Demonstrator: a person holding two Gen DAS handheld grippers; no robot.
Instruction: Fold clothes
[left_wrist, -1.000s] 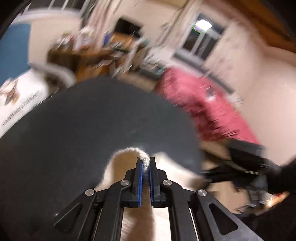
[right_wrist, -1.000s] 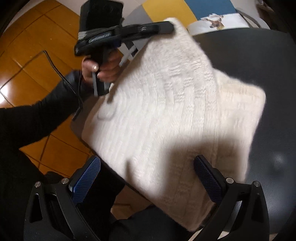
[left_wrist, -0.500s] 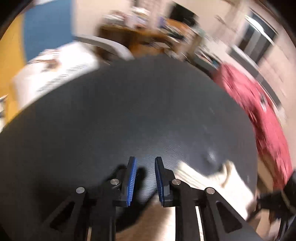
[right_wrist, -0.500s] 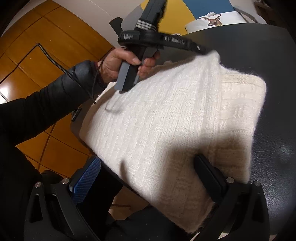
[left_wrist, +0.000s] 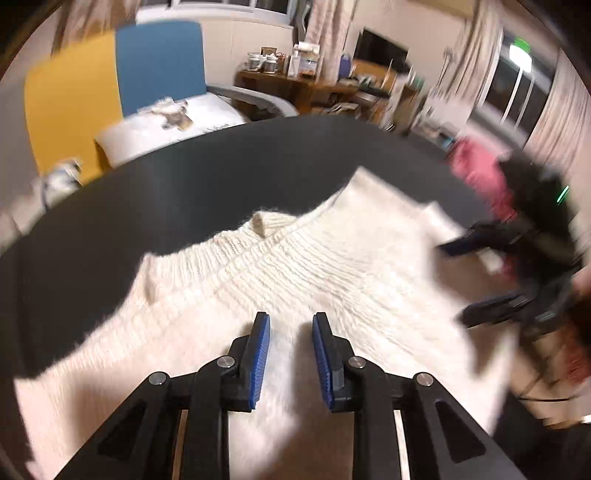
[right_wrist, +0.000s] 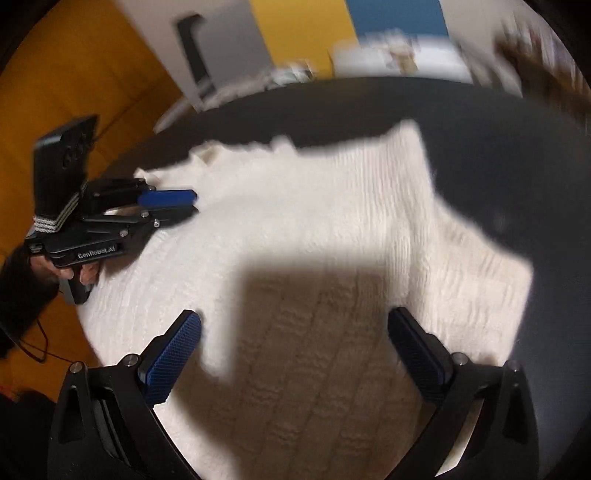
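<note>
A cream knitted sweater (left_wrist: 295, 273) lies folded on a round dark table (left_wrist: 184, 184); it also shows in the right wrist view (right_wrist: 295, 229). My left gripper (left_wrist: 290, 325) hovers over the sweater's near part, jaws slightly apart and empty; in the right wrist view it (right_wrist: 186, 205) sits at the sweater's left edge. My right gripper (right_wrist: 293, 332) is wide open above the sweater's near side, holding nothing; in the left wrist view it (left_wrist: 461, 280) appears blurred at the sweater's right edge.
A yellow and blue chair (left_wrist: 110, 85) with a white printed cushion (left_wrist: 173, 118) stands behind the table. A cluttered wooden desk (left_wrist: 314, 85) and pink bedding (left_wrist: 480, 173) lie further back. Orange wood floor (right_wrist: 74, 92) lies to the left of the table.
My left gripper let go of the sweater's edge after laying it over, opened a little, and swung back over the sweater. My right gripper stayed open and shifted slightly.
</note>
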